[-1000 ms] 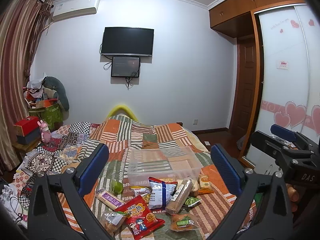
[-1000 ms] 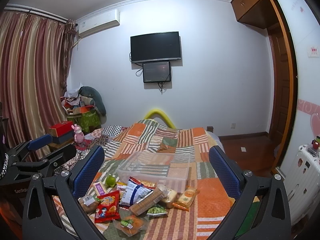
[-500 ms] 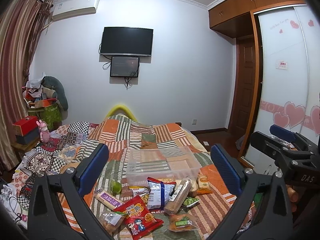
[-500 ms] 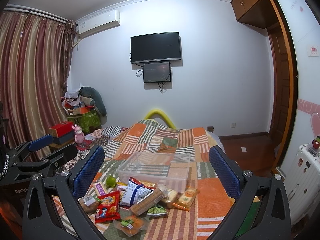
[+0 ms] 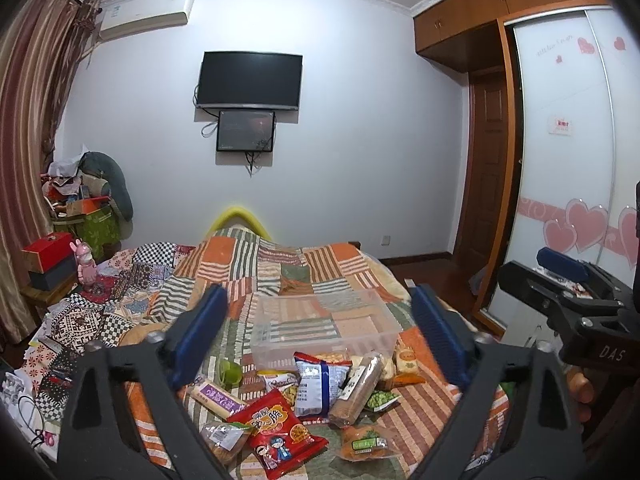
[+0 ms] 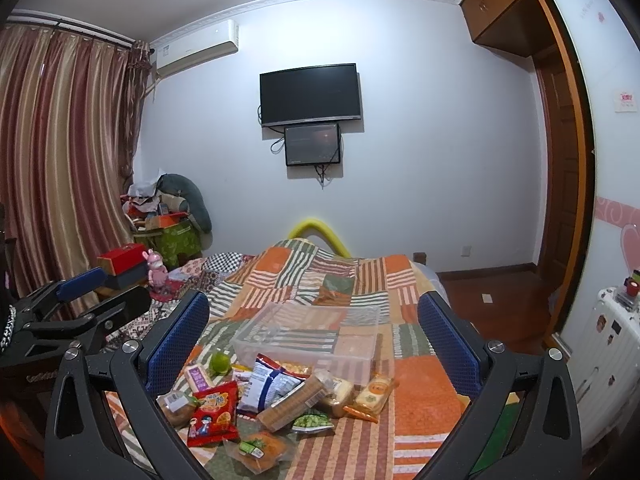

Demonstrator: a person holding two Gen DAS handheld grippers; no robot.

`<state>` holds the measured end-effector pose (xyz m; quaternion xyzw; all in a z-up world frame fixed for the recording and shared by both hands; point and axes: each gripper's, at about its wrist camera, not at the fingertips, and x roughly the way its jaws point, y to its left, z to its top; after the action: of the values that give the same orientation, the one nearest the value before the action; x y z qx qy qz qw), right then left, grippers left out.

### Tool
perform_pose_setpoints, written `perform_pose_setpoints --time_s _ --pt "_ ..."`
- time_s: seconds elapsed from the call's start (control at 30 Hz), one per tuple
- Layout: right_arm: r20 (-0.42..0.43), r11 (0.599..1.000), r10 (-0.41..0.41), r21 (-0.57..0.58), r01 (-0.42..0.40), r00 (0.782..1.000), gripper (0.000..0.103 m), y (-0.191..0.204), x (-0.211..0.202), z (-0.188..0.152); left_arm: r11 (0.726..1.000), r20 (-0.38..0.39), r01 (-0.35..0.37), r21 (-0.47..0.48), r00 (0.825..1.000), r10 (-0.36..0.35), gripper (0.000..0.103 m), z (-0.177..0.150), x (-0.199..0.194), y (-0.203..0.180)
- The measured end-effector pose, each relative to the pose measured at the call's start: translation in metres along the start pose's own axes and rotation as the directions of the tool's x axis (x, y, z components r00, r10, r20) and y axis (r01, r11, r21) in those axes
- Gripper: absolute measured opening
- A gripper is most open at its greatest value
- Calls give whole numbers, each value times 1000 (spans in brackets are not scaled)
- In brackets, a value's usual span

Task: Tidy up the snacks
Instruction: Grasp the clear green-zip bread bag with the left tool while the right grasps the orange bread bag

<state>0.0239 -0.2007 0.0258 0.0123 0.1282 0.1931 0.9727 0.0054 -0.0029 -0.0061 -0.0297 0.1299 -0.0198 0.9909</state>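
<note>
Both the left claw and the right claw gape wide and hold nothing. Just ahead of them the snacks lie heaped on the bed. Beyond the heap, the clear bin looks empty, so sorting seems not yet begun.
</note>
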Motion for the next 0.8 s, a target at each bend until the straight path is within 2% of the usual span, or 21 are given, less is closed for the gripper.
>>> perform_pose_setpoints --time_s 0.07,0.2,0.33,0.47,0.63,0.8 --pt "-4 1000 3 -7 -3 1000 101 -1 1 -1 1000 -19 6 -1 1000 -6 85 -2 3 2" --pt "-30 1000 15 -23 -16 999 93 0 5 -6 1000 -71 19 -7 997 -19 75 -7 10 10" --pt "-96 999 35 -25 -37 995 80 -1 16 -16 1000 -131 22 -2 991 -22 66 -15 17 22" --pt "-178 998 56 -7 -59 982 70 -4 30 -29 1000 -192 -13 24 981 18 62 -24 23 38" --pt "-286 996 93 34 -87 954 65 -8 49 -47 997 -275 -53 52 959 65 62 -39 33 61" --pt "-372 992 122 63 -107 920 65 -5 66 -62 996 -371 -78 37 925 86 62 -57 48 93"
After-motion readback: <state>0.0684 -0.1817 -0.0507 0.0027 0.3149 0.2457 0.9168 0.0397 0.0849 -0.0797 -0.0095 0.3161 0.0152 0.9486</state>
